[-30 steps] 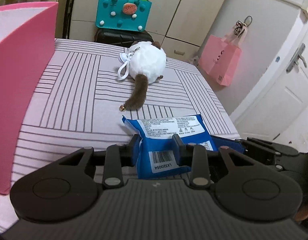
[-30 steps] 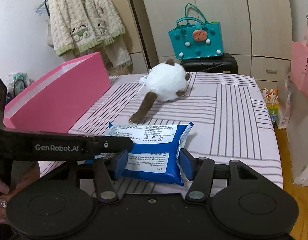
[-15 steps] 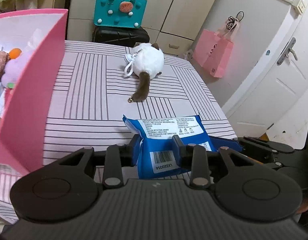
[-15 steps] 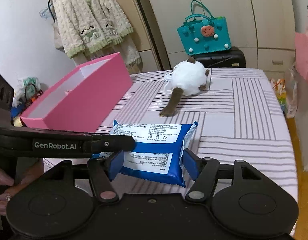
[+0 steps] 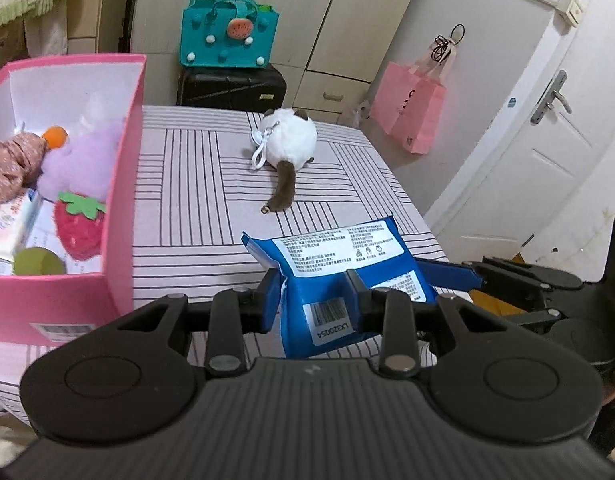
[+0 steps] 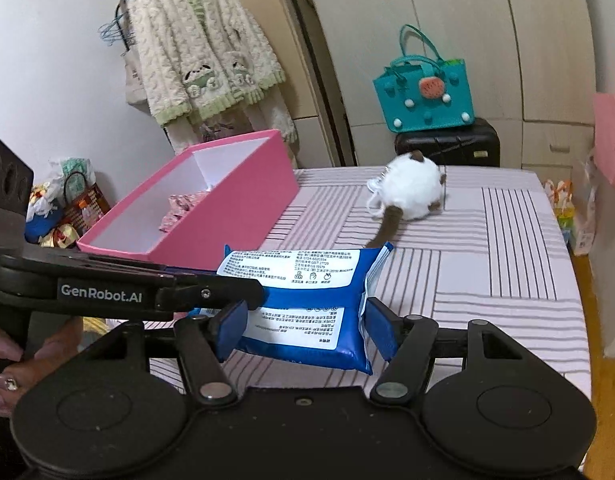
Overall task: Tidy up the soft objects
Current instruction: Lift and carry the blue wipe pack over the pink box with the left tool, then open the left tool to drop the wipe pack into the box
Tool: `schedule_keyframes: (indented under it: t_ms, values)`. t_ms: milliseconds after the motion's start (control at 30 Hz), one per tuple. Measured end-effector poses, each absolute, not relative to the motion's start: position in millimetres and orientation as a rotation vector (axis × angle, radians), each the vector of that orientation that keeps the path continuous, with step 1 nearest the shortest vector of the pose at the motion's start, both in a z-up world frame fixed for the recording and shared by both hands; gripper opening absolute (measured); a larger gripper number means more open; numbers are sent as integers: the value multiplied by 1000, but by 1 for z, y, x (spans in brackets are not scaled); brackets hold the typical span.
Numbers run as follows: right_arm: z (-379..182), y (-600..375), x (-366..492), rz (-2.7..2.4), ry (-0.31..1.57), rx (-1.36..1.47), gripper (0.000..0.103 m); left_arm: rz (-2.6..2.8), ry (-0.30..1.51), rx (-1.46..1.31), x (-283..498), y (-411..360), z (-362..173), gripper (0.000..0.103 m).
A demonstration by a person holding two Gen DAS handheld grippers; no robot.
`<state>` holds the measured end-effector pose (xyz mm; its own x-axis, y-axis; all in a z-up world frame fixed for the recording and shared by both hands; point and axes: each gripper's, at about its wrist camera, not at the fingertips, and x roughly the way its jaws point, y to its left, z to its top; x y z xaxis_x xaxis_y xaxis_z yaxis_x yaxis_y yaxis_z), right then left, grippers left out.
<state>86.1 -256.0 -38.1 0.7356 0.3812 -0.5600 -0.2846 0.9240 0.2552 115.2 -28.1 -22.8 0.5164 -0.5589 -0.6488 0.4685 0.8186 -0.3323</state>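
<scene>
Now the pink box point(image 5: 123, 184) shows its inside, unlike a second ago: a purple plush point(image 5: 81, 160) and a strawberry toy point(image 5: 77, 226) lie within. Right of it, above the striped table point(image 5: 195, 208), the left gripper point(image 5: 313, 300) pinches one end of the blue wipes pack point(image 5: 335, 264); the right gripper point(image 6: 303, 328) clasps its other end, jaws slightly wider than before. Beyond sits the white plush cat point(image 5: 289, 144).

Matte black left gripper point(image 5: 313, 294): ribbed housing, two round discs, silver pivot screws, blue pads. Same build on right gripper point(image 6: 301, 324), smooth-topped. White "GenRobot.AI" lettering along the left one's side bar. Decorated nail on the hand point(image 6: 11, 372) at lower left.
</scene>
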Motion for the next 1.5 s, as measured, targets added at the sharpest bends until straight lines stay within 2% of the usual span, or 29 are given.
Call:
schedule_keyframes:
  t_ms: [467, 933, 1233, 1500]
  values:
    - [5, -213, 96, 412, 604, 38, 70, -615, 751, -153, 113, 15, 8, 32]
    - [59, -139, 145, 601, 513, -94, 70, -541, 661, -210, 136, 98, 54, 32]
    - [57, -103, 200, 755, 570, -113, 66, -417, 700, -251, 176, 139, 51, 32]
    - [25, -94, 257, 853, 674, -125, 64, -350, 826, -295, 220, 146, 14, 32]
